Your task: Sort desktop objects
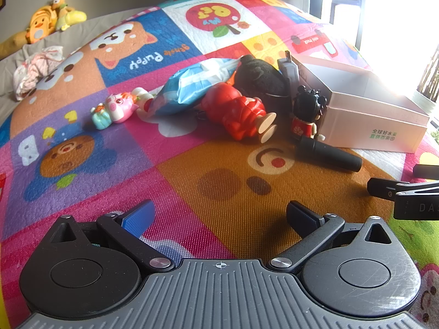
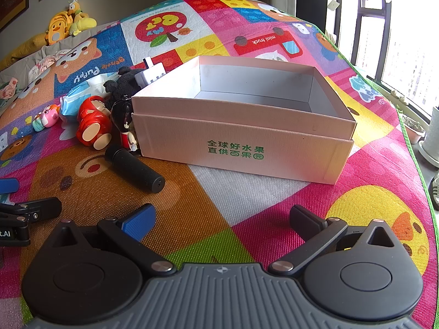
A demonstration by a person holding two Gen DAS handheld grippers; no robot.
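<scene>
One open pale pink cardboard box sits on the colourful patterned play mat, with three figurines, one black cylinder, one blue packet and one black plush clustered just left of it. Both the left tool and right tool gape wide, holding nothing.

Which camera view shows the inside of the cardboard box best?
The right wrist view: the box faces it and its empty inside is visible. The left wrist view shows the box only from a corner, partly lost in window glare.

Daylight from window, blown-out glare; fisheye-bent edges.
</scene>
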